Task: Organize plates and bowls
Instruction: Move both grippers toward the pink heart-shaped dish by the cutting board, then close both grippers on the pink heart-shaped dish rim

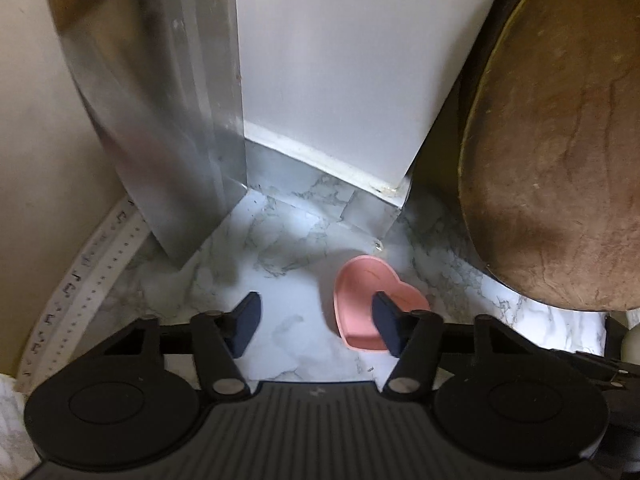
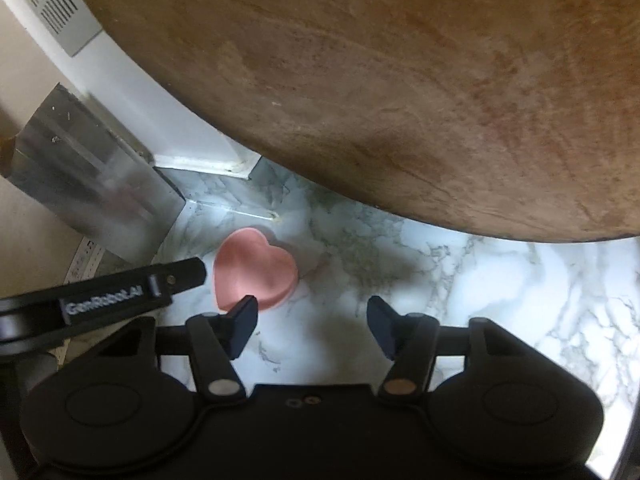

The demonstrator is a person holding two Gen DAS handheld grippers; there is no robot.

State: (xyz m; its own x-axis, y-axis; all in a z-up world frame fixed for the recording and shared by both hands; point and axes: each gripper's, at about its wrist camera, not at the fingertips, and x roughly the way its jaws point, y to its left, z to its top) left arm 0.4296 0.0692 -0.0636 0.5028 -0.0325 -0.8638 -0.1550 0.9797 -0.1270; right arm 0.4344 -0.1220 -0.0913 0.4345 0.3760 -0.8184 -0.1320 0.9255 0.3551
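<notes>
A small pink heart-shaped dish point(image 1: 360, 296) lies on the marble counter point(image 1: 288, 320); it also shows in the right wrist view point(image 2: 254, 270). My left gripper point(image 1: 316, 320) is open and empty, its right finger point(image 1: 386, 326) over the dish's near side. My right gripper point(image 2: 312, 322) is open and empty, its left finger point(image 2: 242, 326) at the dish's near edge. A large round wooden board point(image 1: 560, 140) stands at the right and fills the top of the right wrist view point(image 2: 380, 80). The left gripper's body point(image 2: 100, 300) shows at the left of the right wrist view.
A shiny metal panel point(image 1: 160, 100) and a white wall panel point(image 1: 340, 60) rise behind the dish. A white ruler strip point(image 1: 80, 292) curves along the counter's left edge. The marble counter point(image 2: 500, 280) extends to the right under the board.
</notes>
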